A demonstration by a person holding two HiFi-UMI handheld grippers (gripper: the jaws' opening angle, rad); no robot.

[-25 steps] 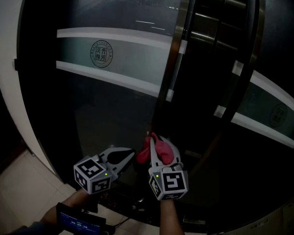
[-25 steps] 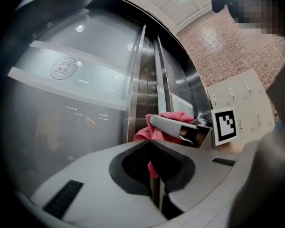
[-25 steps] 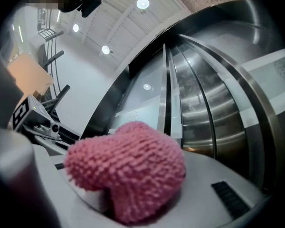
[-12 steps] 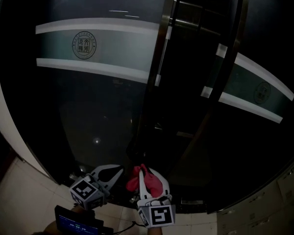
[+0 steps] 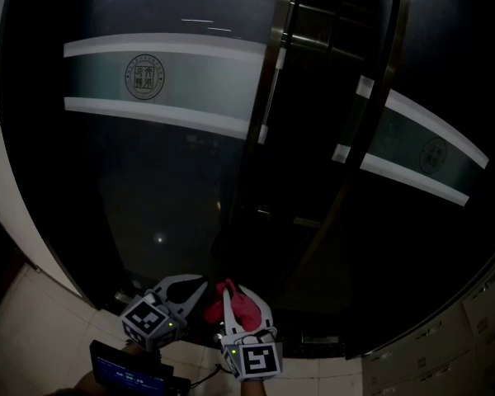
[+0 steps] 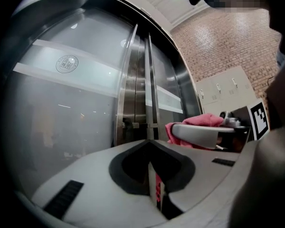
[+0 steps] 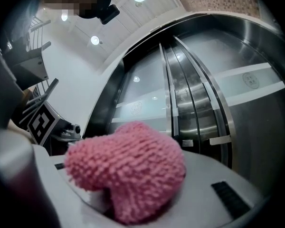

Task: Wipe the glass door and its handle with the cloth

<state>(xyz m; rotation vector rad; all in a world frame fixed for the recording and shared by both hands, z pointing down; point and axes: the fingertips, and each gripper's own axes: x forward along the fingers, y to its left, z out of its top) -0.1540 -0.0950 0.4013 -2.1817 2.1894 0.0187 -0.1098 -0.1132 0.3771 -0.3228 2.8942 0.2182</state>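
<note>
Having dropped toward 6 o'clock, the right gripper [image 5: 241, 300] pinches the cloth [image 5: 242, 306] short of the door [image 5: 165, 180], while the left gripper [image 5: 200, 287] is pressed together and empty, so the handle [image 5: 268, 89] at 12 o'clock probably remains unwiped.

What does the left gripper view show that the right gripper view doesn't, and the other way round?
Only the left gripper view shows the left gripper with its jaws together, the pale lockers, and the right gripper's marker cube. Only the right gripper view shows the right gripper closed on the pink cloth up close, and the left gripper's marker cube. Both show the glass door, its round emblem and the cloth.
</note>
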